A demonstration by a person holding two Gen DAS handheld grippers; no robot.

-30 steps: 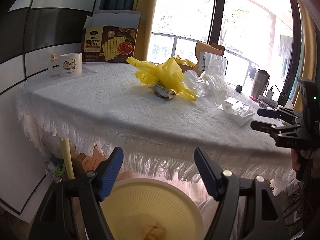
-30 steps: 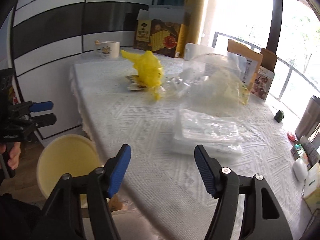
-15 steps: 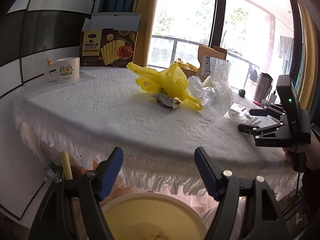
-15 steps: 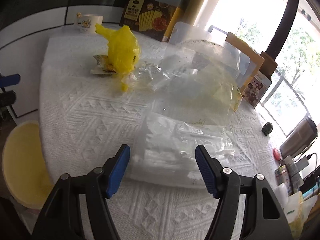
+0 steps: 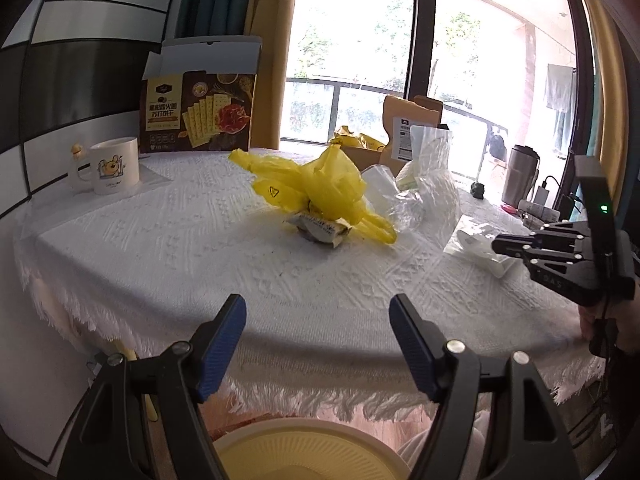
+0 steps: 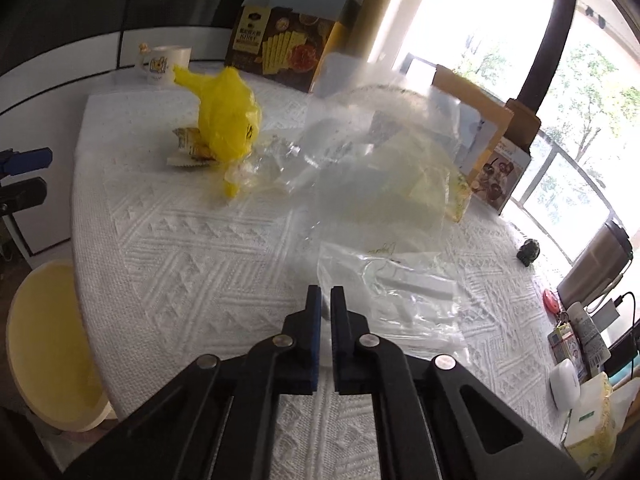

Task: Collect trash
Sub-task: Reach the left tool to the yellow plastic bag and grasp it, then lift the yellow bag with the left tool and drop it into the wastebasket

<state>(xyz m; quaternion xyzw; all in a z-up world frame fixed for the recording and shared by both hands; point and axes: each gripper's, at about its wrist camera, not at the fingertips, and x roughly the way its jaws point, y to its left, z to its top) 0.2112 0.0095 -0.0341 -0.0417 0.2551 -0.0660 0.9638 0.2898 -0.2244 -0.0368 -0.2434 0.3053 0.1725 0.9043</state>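
Behind the mug [image 5: 114, 166], a cracker box [image 5: 199, 110] (Chinese lettering, seemingly unreadable).

Right tool [image 6: 325, 300] — jaws just closed on the clear plastic packet's [image 6: 400, 296] near edge.

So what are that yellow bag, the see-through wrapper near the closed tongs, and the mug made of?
Yellow bag: thin plastic film, by its crumpled, faintly translucent folds. See-through wrapper: clear glossy plastic; the tablecloth shows through it. Mug: probably glazed ceramic, going by its smooth white printed surface.
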